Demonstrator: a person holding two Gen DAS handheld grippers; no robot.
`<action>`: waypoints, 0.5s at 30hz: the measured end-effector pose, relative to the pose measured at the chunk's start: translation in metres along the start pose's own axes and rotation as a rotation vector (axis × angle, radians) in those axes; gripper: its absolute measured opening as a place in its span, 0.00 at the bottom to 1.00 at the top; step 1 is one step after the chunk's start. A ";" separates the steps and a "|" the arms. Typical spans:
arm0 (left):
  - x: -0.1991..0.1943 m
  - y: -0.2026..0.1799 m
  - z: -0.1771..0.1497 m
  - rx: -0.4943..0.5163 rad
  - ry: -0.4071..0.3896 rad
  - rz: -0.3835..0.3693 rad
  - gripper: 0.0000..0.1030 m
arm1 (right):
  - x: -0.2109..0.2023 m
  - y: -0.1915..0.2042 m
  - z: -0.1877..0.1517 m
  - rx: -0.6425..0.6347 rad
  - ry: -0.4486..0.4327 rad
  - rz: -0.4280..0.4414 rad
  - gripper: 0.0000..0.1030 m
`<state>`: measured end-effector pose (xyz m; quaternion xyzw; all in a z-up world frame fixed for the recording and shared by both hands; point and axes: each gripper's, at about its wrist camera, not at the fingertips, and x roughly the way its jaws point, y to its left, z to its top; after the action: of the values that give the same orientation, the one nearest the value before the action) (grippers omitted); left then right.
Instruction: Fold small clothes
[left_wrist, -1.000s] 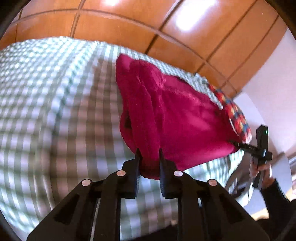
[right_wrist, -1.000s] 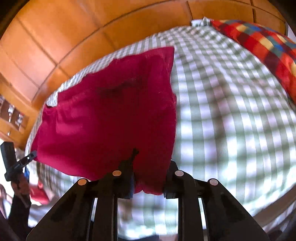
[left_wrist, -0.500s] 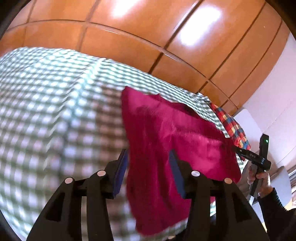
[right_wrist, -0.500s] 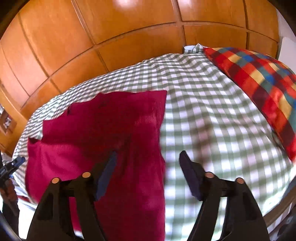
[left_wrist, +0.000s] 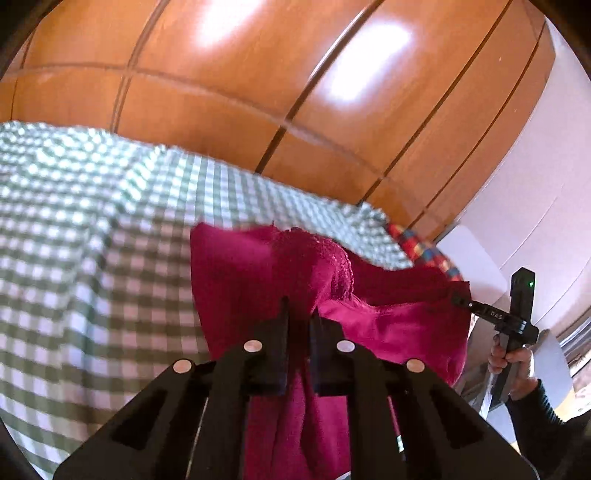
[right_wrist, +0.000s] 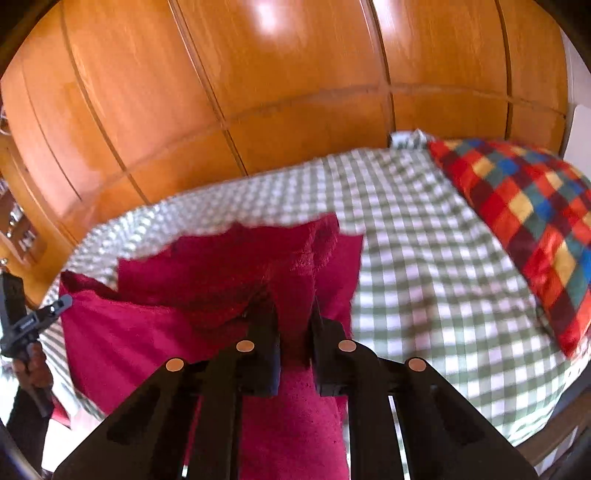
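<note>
Between our left jaws, in the left wrist view, sits a pinched fold of the crimson garment (left_wrist: 255, 273). The left gripper (left_wrist: 298, 320) has just been closing, and its jaws now press on the cloth. From that pinch the fabric runs toward 3 o'clock, its long axis across the picture, to the right gripper (left_wrist: 460, 298), which holds the far edge with a hand (left_wrist: 511, 363) under it. The cloth sags between the two holds, and part of it hangs below our jaws toward 6 o'clock. The checked bed (left_wrist: 92, 258) lies under it from 9 to 12 o'clock, with the wooden wardrobe (left_wrist: 258, 92) behind.

Seen along the right wrist, the right gripper (right_wrist: 294, 317) has also just been closing and now clamps a bunched edge of the garment (right_wrist: 207, 273). The cloth spreads away toward 9 o'clock, where the left gripper (right_wrist: 61, 304) grips the other end. A patchwork pillow (right_wrist: 524, 221) lies at 2 o'clock, well apart from the cloth.

We judge that the coming fold turns on this left-to-right span: each hand owns one end, neither nearer the middle, so both must carry the held edge over toward 12 o'clock together.
</note>
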<state>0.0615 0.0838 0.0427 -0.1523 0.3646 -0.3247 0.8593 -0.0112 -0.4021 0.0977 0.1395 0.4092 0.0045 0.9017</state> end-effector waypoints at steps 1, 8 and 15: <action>-0.002 -0.001 0.006 0.003 -0.010 0.007 0.08 | 0.003 0.001 0.006 0.009 -0.011 0.006 0.09; 0.043 0.018 0.059 -0.010 -0.006 0.139 0.08 | 0.066 -0.006 0.053 0.054 0.002 -0.082 0.07; 0.114 0.049 0.086 -0.066 0.077 0.276 0.08 | 0.136 -0.033 0.068 0.136 0.054 -0.174 0.07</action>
<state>0.2052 0.0462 0.0171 -0.1163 0.4252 -0.1969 0.8757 0.1263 -0.4338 0.0313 0.1642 0.4430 -0.0976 0.8759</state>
